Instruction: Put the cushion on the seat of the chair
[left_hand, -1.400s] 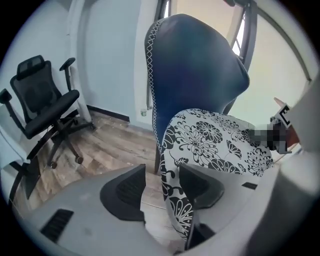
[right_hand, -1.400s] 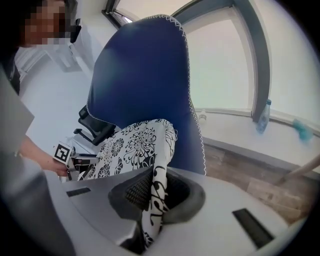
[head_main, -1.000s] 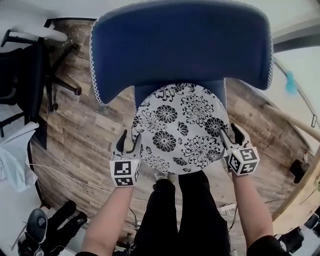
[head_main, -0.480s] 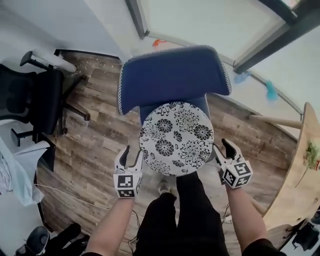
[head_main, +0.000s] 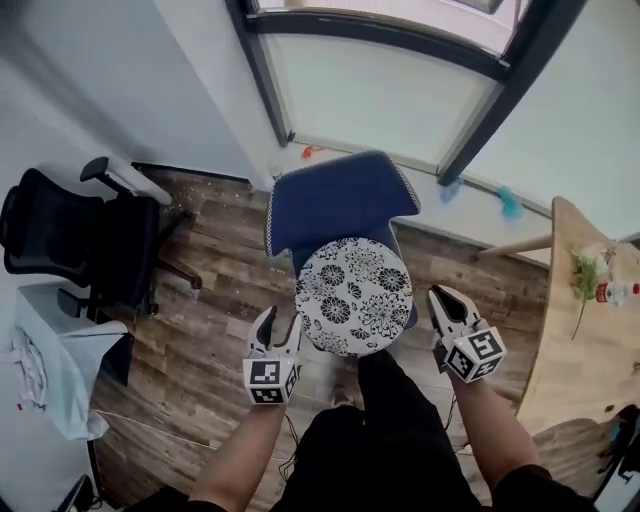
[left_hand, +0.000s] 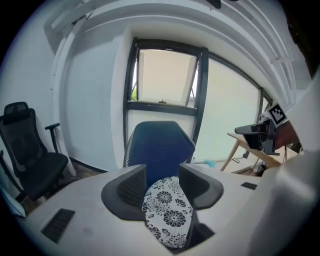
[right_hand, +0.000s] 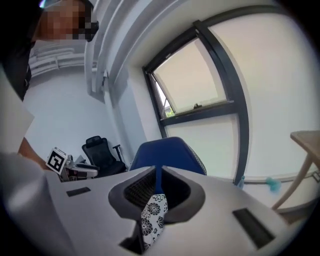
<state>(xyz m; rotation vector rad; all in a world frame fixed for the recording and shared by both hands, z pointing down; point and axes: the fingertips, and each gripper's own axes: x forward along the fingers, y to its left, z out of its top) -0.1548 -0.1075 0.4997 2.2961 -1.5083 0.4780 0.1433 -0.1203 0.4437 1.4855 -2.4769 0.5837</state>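
Note:
The round white cushion (head_main: 355, 295) with black flowers lies flat on the seat of the blue chair (head_main: 340, 200), below its backrest. My left gripper (head_main: 277, 328) hangs open and empty off the cushion's near-left edge, clear of it. In the left gripper view the cushion (left_hand: 167, 215) shows far off between the wide jaws of the left gripper (left_hand: 162, 175). My right gripper (head_main: 447, 302) is off the cushion's right edge; its jaws are closing, almost together, with nothing between them. Through the slit of the right gripper (right_hand: 157, 182) I see the cushion (right_hand: 151, 220) and the chair (right_hand: 170, 152) behind.
A black office chair (head_main: 70, 240) stands at the left on the wood floor, with a white cloth-covered stand (head_main: 50, 370) nearer. A wooden table (head_main: 590, 330) with a bottle is at the right. Large windows (head_main: 380, 90) rise behind the blue chair. The person's legs (head_main: 380, 440) are below.
Both grippers have risen away from the cushion, which stays on the seat and now looks smaller and farther. The right gripper's jaws went from wide open to almost together.

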